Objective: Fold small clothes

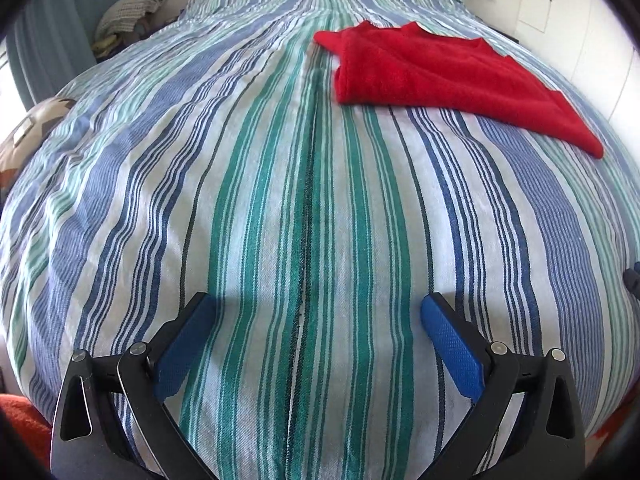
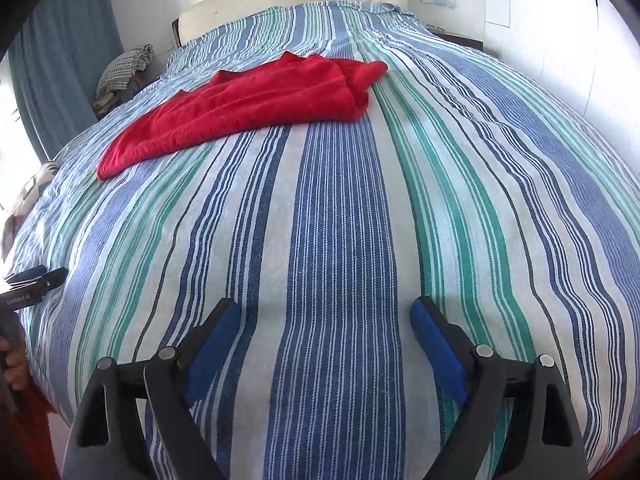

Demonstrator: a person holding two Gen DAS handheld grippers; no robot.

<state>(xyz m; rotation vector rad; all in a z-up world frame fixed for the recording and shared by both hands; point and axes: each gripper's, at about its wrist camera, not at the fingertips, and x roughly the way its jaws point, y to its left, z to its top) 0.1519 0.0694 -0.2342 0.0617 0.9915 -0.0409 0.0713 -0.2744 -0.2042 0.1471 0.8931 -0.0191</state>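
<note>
Two grippers poised low over one striped bedspread [image 1: 280, 220], covering the whole bed and serving as a broad, soft folding surface. Farther up, toward the headboard, one red garment [image 1: 440, 76], already doubled over on itself, lying well apart from both sets of fingers; seen to the right of centre from the left wrist, to the left of centre from the right wrist, so sitting between the two hands' lines of sight. Probably set out there for reaching from both sides at once. Beyond the bed's far left edge, a checked cloth heap [image 2: 124, 66] beside a teal curtain [image 2: 60, 52]. Left gripper [image 1: 316, 312]: jaws spread wide, nothing between the blue pads, only bedspread beneath. Right gripper [image 2: 324, 316]: likewise wide apart and empty, angled down at the cover. At the left edge of the right wrist view, the other tool's black body with small white lettering, apparently "GenRobot.AI", though tiny and hard to confirm.
</note>
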